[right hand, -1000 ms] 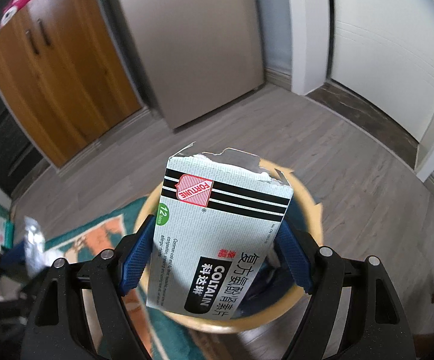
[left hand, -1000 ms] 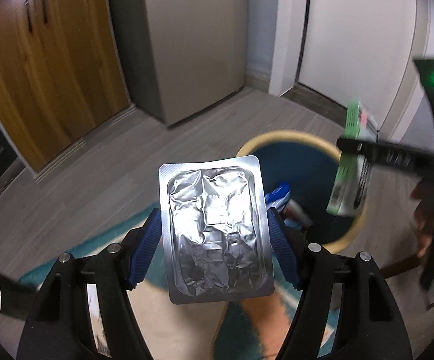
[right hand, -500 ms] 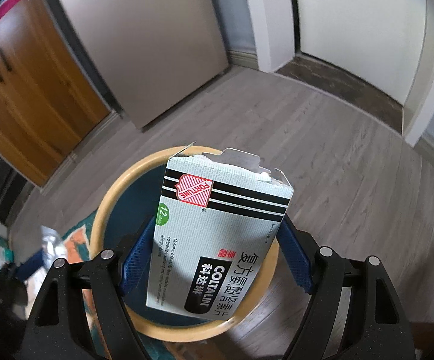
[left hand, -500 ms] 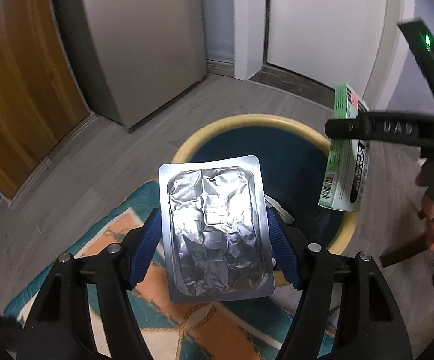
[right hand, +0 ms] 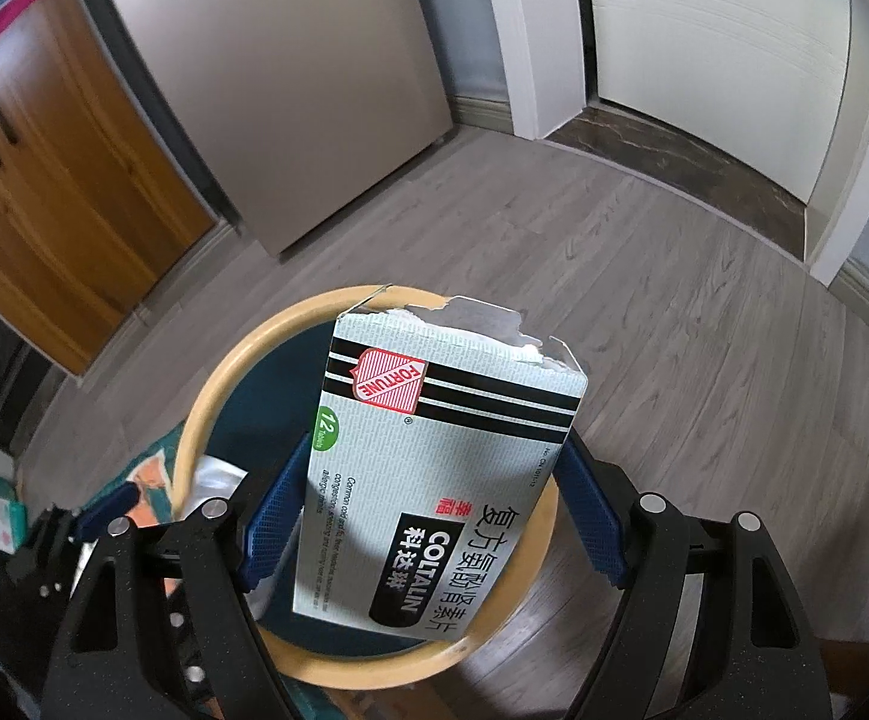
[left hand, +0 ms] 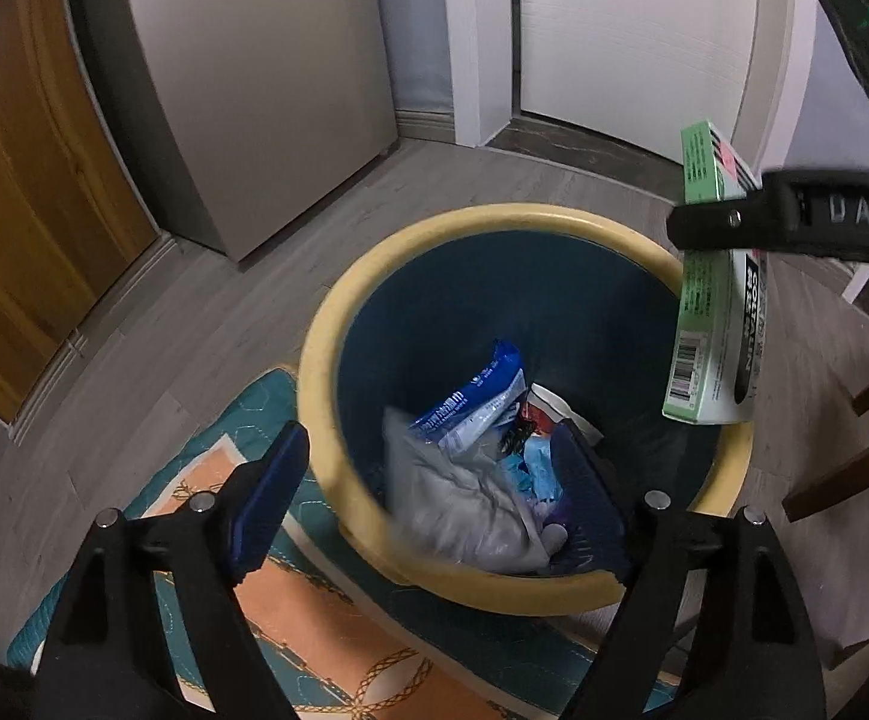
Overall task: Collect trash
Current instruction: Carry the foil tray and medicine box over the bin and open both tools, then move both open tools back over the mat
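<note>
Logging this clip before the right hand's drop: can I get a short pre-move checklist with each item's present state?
1. Left gripper jaws have just been opening, nothing clamped: ok.
2. Silver blister pack, blurred, inside the bin: ok.
3. Right gripper jaws clamp the medicine box: ok.
4. Box over the bin opening: ok in the right wrist view; near the rim in the left.
5. Room left in the bin: ok.
6. Box empty: cannot tell.
</note>
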Available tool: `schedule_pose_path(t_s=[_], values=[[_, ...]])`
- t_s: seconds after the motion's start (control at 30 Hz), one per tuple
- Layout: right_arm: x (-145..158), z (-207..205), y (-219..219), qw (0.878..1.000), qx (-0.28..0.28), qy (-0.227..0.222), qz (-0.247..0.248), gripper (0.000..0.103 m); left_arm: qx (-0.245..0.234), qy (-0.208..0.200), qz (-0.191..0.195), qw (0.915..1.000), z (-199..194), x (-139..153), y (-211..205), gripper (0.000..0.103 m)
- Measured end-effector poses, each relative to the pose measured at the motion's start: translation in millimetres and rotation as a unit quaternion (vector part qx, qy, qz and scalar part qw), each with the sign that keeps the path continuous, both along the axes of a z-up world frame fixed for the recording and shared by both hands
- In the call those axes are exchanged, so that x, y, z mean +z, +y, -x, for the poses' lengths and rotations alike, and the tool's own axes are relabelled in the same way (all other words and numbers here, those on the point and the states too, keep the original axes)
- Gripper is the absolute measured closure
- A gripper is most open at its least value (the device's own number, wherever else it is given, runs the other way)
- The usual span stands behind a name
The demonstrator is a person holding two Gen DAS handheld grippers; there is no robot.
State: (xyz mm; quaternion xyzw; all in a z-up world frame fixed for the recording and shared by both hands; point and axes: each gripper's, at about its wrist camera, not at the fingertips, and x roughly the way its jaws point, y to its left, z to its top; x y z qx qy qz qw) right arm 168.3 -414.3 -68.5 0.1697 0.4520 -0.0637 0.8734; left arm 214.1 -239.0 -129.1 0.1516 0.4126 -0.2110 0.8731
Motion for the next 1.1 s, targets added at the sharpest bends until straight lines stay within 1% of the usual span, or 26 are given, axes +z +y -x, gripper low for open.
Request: schedule_pose_path(t_s=[0.13, 0.33, 0.43, 0.5, 0.6, 0.73, 0.87, 1.1], values=[[-6.0, -4.1, 10.4, 1.0, 0.017, 0.002, 0.008, 0.024, 0.018, 0.004, 0.011, 0.9998, -2.6, 4.2, 17.0, 0.021], [-8.7, -10.5, 27.9, 0.999, 0.048, 0.01, 0.017, 0.023, 0.038, 0.008, 0.007, 0.9992, -3.0, 4.9, 37.9, 0.021], [-7.8, -10.9, 32.2, 0.998, 0.056, 0.01, 0.021, 0.016, 0.048, 0.01, 0.01, 0.9988, -4.1, 5.6, 45.2, 0.021], [-6.1, -10.7, 32.2, 0.998, 0.058, 0.007, 0.027, 0.015, 0.05, 0.008, 0.01, 0.9987, -3.8, 7.2, 47.8, 0.021], [-3.9, -9.7, 30.7, 0.998, 0.055, 0.004, 0.021, 0.014, 0.05, 0.004, 0.012, 0.9987, -2.1, 10.5, 51.1, 0.021], [4.1, -6.5, 34.3, 0.998, 0.058, -0.005, 0.022, 0.01, 0.051, 0.0, 0.016, 0.9986, 5.5, 17.9, 56.5, 0.02], [13.2, -1.6, 41.1, 0.998, 0.064, -0.011, 0.016, 0.006, 0.057, -0.008, 0.016, 0.9982, 15.4, 26.1, 66.3, 0.016], [33.9, 19.6, 59.6, 0.997, 0.066, -0.022, 0.015, 0.005, 0.085, -0.014, 0.028, 0.9959, 48.9, 49.2, 101.0, 0.013]])
